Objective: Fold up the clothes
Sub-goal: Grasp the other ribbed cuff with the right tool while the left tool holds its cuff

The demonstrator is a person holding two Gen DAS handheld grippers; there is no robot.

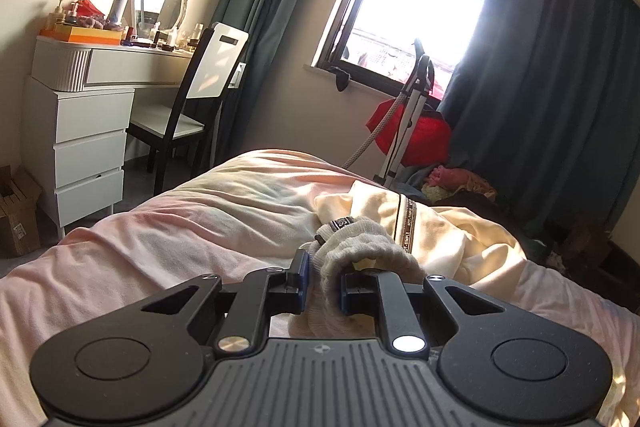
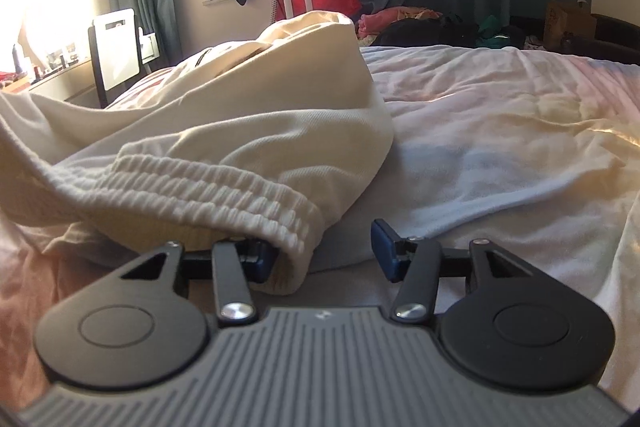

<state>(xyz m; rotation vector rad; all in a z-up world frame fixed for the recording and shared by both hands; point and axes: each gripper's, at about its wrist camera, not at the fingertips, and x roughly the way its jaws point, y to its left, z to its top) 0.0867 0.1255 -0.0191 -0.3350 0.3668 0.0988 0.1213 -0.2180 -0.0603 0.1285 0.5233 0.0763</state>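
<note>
A cream garment point(image 1: 440, 227) with a striped side tape lies crumpled on the pink bed sheet point(image 1: 180, 227). My left gripper point(image 1: 324, 279) is shut on a bunch of its ribbed waistband point(image 1: 360, 243), held just above the bed. In the right wrist view the same garment point(image 2: 260, 115) is heaped to the left. A corner of its ribbed waistband point(image 2: 208, 183) hangs between the jaws of my right gripper point(image 2: 325, 255). The left pad is tucked under the cloth and the right pad stands free over the sheet point(image 2: 500, 115), so this gripper is open.
A white dressing table point(image 1: 80, 131) with bottles and a mirror stands at the left, with a chair point(image 1: 200, 79) beside it. Beyond the bed are a garment steamer point(image 1: 408, 115), a red bag point(image 1: 424, 135), a pile of clothes point(image 1: 452, 179) and dark curtains. A cardboard box point(image 1: 16, 215) sits on the floor.
</note>
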